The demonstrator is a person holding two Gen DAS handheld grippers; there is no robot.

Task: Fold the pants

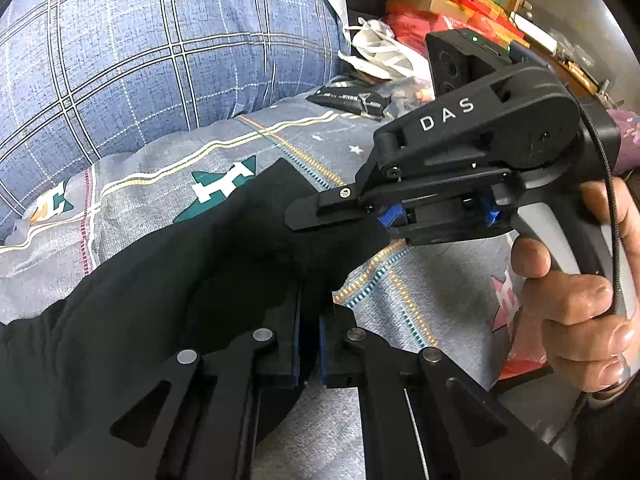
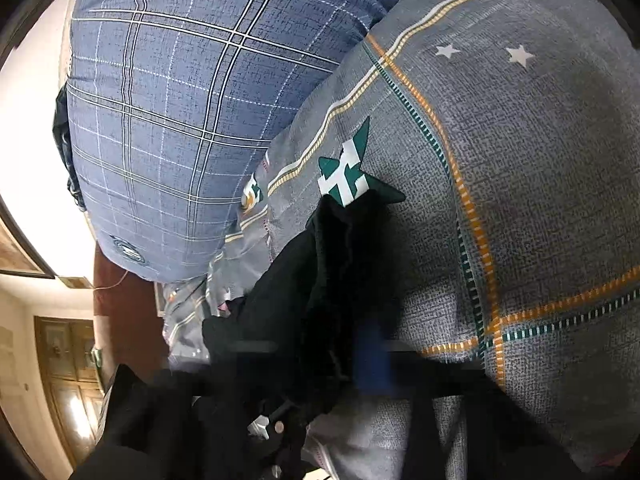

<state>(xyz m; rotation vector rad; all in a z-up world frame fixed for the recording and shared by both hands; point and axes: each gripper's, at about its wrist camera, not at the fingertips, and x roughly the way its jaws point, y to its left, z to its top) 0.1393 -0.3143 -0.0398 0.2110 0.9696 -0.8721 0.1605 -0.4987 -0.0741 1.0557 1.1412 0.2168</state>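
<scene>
Black pants (image 1: 168, 280) lie rumpled, both left tool (image 1: 310, 320) and right tool (image 1: 332, 216) clamped onto them.

Black pants (image 1: 168, 280), soft fabric, bunched and creased, lying on grey patterned bedspread (image 1: 168, 160); one edge lifted off it, rest draped toward lower left.

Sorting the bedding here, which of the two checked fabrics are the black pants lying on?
The grey bedspread with stars and orange stripes; the blue plaid pillow sits behind, clear of the pants.
</scene>
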